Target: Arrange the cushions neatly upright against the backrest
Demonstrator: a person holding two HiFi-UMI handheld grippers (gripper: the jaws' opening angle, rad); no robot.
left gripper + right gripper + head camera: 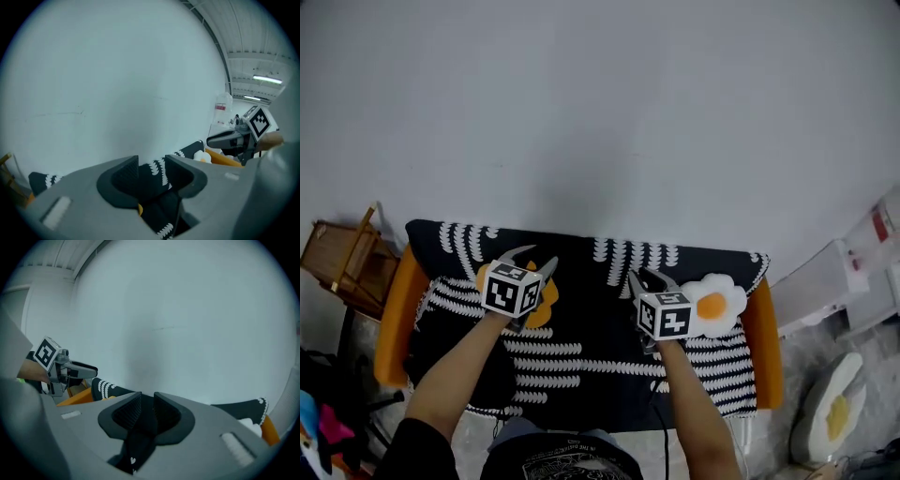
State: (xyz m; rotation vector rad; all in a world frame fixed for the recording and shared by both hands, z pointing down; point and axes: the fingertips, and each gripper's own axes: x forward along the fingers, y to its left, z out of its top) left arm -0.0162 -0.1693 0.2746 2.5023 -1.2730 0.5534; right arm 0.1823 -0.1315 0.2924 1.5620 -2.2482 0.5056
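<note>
egg cushion [712,305]: white with an orange yolk. It lies on the right part of the sofa [394,323], near the right arm and just beside the right claw [147,399]. From above it cannot be told whether it stands upright.
orange cushion [546,307]: on the left part of the sofa, mostly hidden under the left claw [151,164]. Its pose cannot be told.
second egg cushion [830,412]: off the sofa, on the floor [787,375] to its right.
right claw: held over the seat and aimed toward the backrest and the wall [600,112]. The jaws are close together with a narrow gap left. Only the black throw [609,361] shows through the gap, and nothing is pinched.
left claw: held over the seat beside the right claw, aimed the same way. The jaws are well apart, the throw's white pattern shows between them, and it holds nothing.
sofa: has orange arms and stands against the wall. It holds the egg cushion and the orange cushion.
throw: black with rows of white marks, draped over the backrest and seat.
wooden box [342,262]: left of the sofa, by the wall. What it holds cannot be made out.
wall: plain and pale, rising behind the backrest.
</note>
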